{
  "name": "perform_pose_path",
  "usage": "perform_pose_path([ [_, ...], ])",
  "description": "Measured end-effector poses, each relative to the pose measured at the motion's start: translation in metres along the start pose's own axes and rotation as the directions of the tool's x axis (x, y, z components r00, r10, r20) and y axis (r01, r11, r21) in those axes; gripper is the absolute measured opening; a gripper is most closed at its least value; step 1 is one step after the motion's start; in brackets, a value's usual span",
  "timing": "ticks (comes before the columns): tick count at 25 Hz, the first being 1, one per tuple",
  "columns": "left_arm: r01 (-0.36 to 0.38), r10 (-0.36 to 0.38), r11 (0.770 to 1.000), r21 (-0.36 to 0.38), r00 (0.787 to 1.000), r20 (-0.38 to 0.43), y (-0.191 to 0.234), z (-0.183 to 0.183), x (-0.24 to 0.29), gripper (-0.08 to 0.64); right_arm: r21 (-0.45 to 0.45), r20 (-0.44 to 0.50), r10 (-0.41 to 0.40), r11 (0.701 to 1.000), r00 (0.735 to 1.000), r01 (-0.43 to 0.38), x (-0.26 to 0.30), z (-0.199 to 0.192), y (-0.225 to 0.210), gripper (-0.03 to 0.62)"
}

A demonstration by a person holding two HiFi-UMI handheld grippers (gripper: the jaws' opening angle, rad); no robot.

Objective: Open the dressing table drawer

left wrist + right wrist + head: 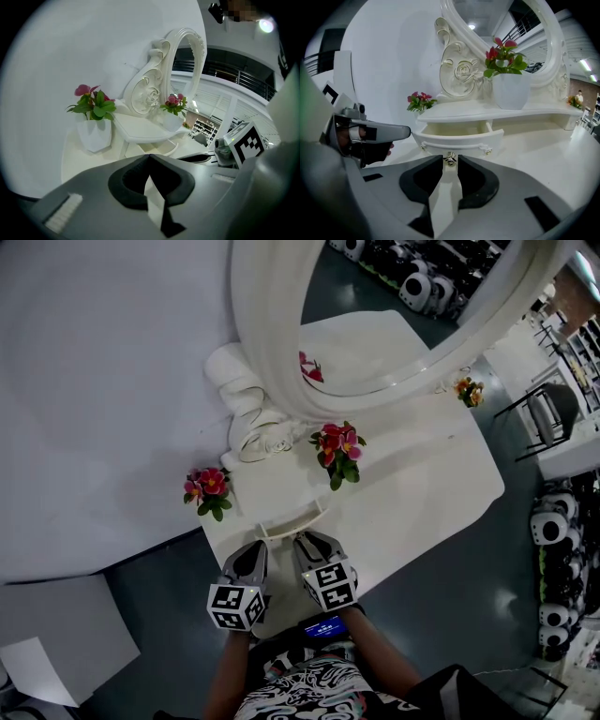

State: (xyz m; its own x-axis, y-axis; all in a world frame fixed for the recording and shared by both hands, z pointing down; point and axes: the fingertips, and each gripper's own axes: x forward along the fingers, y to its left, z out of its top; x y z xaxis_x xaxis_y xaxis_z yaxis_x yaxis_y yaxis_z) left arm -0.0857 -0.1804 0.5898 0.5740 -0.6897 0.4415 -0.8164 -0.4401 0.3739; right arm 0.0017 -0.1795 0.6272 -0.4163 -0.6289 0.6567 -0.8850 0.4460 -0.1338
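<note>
The white dressing table [427,488] has a small curved drawer [457,137] under its raised shelf, and the drawer stands pulled out with its inside showing. My right gripper [450,158] is shut on the drawer's small metal knob [450,160], which sits right between the fingertips. In the head view this gripper [312,542] reaches the drawer's curved front [293,519]. My left gripper [149,155] is shut with nothing in it and hovers just left of the drawer, beside the right gripper [253,549].
Two white pots of pink flowers stand on the table, one at the left [208,488], one on the shelf [339,451]. The big oval mirror [375,324] with its carved frame [459,70] rises behind. Grey floor lies around the table's front edge.
</note>
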Motion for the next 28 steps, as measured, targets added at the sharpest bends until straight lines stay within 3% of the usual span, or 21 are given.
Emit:
perform_pose_path([
  [4,0.009,-0.009,1.000,0.018,1.000,-0.004,-0.004,-0.003,0.001,0.002,0.014,0.044,-0.046,0.999,0.998,0.045,-0.015,0.006,-0.005,0.056],
  [6,0.011,-0.011,1.000,0.024,1.000,-0.006,-0.005,-0.004,0.002,0.002,0.025,0.061,-0.065,0.998,0.996,0.063,-0.021,0.010,-0.007,0.002],
  [14,0.019,-0.019,0.999,0.043,1.000,0.016,-0.012,0.003,-0.004,0.002,0.040,0.119,-0.077,0.997,0.990,0.073,-0.040,0.025,-0.009,0.000],
  [21,0.000,-0.006,0.999,0.046,0.993,0.121,-0.016,0.041,-0.028,0.002,0.073,0.220,-0.087,0.995,0.972,0.073,-0.074,0.057,-0.005,0.000],
  [28,-0.031,0.021,0.998,0.056,0.985,0.173,-0.013,0.058,-0.042,0.002,0.064,0.243,-0.102,0.994,0.965,0.089,-0.086,0.061,-0.005,0.000],
])
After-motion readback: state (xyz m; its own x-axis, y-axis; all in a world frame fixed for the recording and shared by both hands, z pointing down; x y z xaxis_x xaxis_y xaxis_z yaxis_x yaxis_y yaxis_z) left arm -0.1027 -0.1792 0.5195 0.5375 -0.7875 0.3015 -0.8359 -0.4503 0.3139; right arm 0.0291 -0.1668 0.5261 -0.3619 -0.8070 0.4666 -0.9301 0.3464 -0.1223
